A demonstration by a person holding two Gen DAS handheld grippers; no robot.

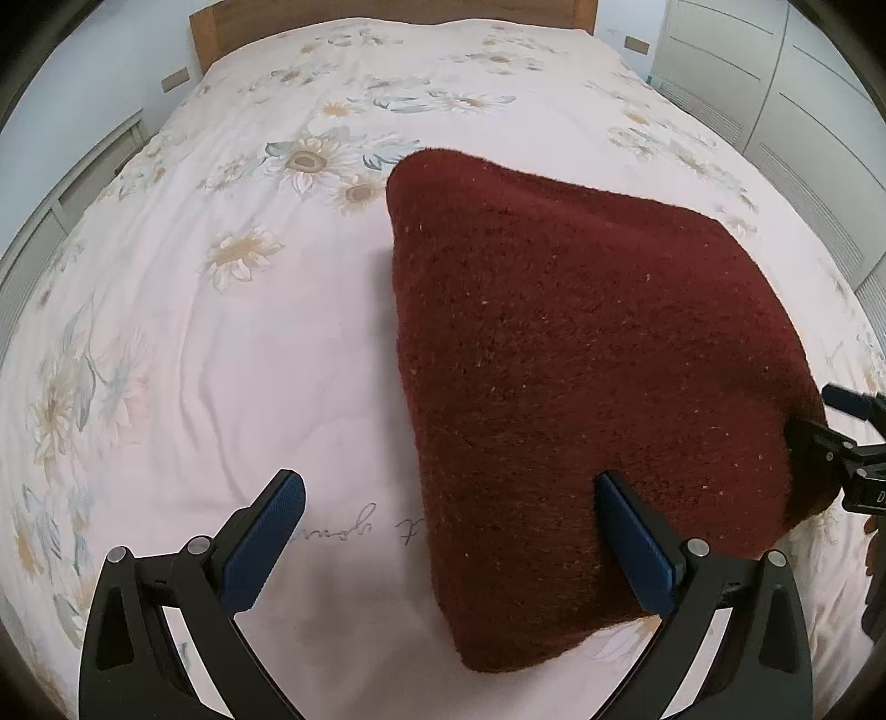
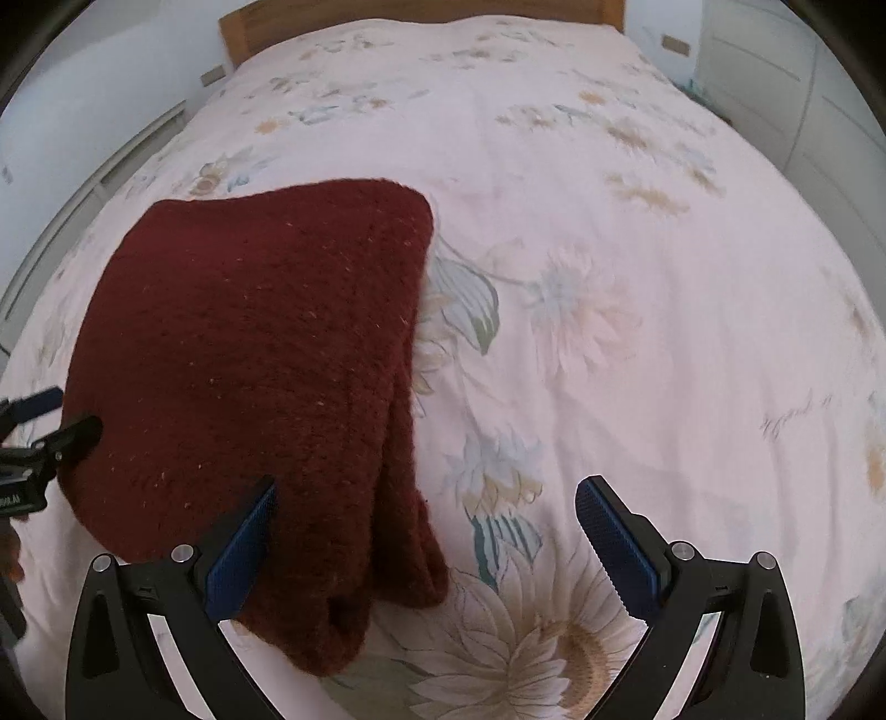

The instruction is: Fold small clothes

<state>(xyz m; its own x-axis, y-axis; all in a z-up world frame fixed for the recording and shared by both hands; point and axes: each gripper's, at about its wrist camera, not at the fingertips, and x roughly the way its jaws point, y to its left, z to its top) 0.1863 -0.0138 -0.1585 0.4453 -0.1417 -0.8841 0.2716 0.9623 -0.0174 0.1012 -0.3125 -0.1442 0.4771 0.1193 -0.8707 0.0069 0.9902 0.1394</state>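
A dark red knitted garment [image 1: 581, 360] lies folded flat on the bed, also seen as the garment [image 2: 249, 343] in the right wrist view, where its right side shows stacked folded layers. My left gripper [image 1: 448, 531] is open above its near left corner, the jaws wide apart, nothing pinched between them. My right gripper [image 2: 426, 526] is open over the garment's near right corner, and its pads touch nothing. Each gripper's tip shows at the edge of the other's view: the right gripper [image 1: 847, 426] and the left gripper [image 2: 44, 426].
The bed is covered by a pale pink sheet with sunflower prints [image 1: 232, 310]. A wooden headboard [image 1: 387, 16] stands at the far end. White cupboards [image 1: 775, 99] line the right side, and a low white unit [image 1: 72, 188] the left.
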